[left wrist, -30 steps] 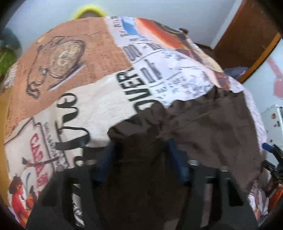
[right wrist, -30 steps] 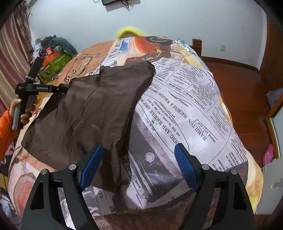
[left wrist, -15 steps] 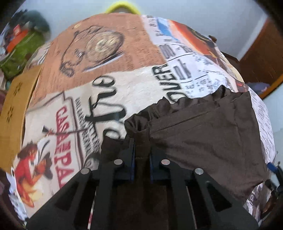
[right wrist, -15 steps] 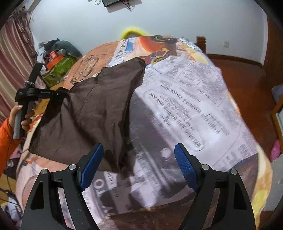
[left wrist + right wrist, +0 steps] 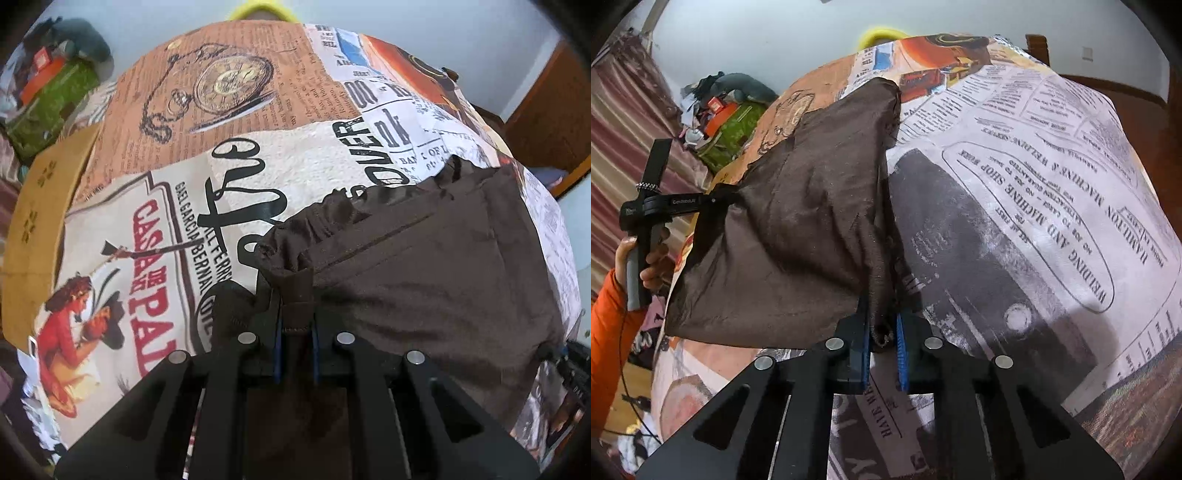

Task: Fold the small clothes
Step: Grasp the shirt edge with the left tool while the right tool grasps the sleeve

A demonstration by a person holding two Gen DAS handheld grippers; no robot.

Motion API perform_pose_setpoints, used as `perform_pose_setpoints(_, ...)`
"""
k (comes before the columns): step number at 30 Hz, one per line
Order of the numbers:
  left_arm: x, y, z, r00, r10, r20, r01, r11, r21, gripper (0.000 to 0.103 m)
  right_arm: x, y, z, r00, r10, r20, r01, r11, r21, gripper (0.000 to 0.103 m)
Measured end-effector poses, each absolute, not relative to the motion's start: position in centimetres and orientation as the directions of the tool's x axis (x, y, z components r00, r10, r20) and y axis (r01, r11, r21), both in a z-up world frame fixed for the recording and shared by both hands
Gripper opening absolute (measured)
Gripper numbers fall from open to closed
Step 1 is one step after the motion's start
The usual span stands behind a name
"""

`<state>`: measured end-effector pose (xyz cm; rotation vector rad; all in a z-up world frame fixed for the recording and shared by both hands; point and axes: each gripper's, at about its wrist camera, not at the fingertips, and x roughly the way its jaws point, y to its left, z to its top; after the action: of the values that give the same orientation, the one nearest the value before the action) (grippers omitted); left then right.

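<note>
You have the brown shorts pinched at two corners, so this reads as the lift before a fold. The left tongs are clamped on the gathered waistband corner, a bunched tab of cloth squeezed between the blue pads. Keep that bite deep; the elastic edge is thick and could slip out if you tug sideways. Move both hands at the same pace and keep the cloth lightly taut, or the middle will sag and crease.

The shorts themselves are dark brown, thin and limp, with a ruffled waistband and a straight seam line across the panel. In the left view they lie to the right of the tongs, over the newspaper-print bedspread; in the right view they hang raised between the two tools, the far leg corner resting on the spread.

The right tongs are closed on the near hem corner, cloth rolled between the pads. Carry that corner over toward the waistband and lay it edge to edge.
</note>
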<state>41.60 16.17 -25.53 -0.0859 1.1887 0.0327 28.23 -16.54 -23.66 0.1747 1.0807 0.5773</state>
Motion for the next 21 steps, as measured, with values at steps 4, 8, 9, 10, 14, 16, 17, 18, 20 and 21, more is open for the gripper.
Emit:
perform_pose_setpoints(4,40.3,16.2,-24.4,0.390,-0.022,-0.921,-0.041,0.998,-0.041,0.011,28.1,-15.7,-22.5,0.386,0.462,-0.798,-0.418,0.859,0.296,0.009)
perform_pose_setpoints(8,38.1,16.4,-23.5,0.388,-0.041,-0.921,-0.028,0.998,-0.056,0.011,29.5,-15.7,-21.6,0.419,0.430,-0.800,-0.438,0.867,0.237,0.009)
perform_pose_setpoints(9,37.3,16.5,-23.4,0.385,-0.054,-0.921,-0.026,0.997,-0.070,0.011,30.0,-15.6,-21.3,0.426,0.423,-0.800,-0.442,0.869,0.224,0.009)
perform_pose_setpoints(10,36.8,16.6,-23.3,0.383,-0.063,-0.922,-0.027,0.996,-0.079,0.011,30.6,-15.6,-21.1,0.428,0.417,-0.802,-0.445,0.869,0.214,0.009)
perform_pose_setpoints(14,34.2,17.1,-23.8,0.350,-0.120,-0.929,-0.054,0.987,-0.149,0.011,32.9,-14.6,-20.6,0.422,0.378,-0.824,-0.485,0.862,0.147,0.009)
perform_pose_setpoints(16,33.0,16.9,-24.2,0.335,-0.135,-0.932,-0.068,0.984,-0.166,0.011,34.4,-13.9,-20.3,0.416,0.362,-0.834,-0.509,0.853,0.116,0.009)
perform_pose_setpoints(17,32.4,16.7,-24.4,0.328,-0.146,-0.933,-0.074,0.981,-0.179,0.011,35.2,-13.4,-20.2,0.415,0.355,-0.838,-0.517,0.850,0.105,0.009)
perform_pose_setpoints(18,32.0,16.4,-24.6,0.323,-0.158,-0.933,-0.080,0.978,-0.193,0.011,35.9,-13.1,-20.0,0.414,0.350,-0.840,-0.523,0.847,0.095,0.009)
perform_pose_setpoints(20,31.0,15.9,-24.9,0.314,-0.190,-0.930,-0.091,0.969,-0.228,0.011,37.2,-12.2,-19.9,0.416,0.344,-0.842,-0.527,0.845,0.084,0.009)
perform_pose_setpoints(21,30.8,15.8,-24.9,0.313,-0.200,-0.928,-0.092,0.967,-0.239,0.011,37.9,-11.7,-19.9,0.422,0.339,-0.841,-0.528,0.846,0.076,0.009)
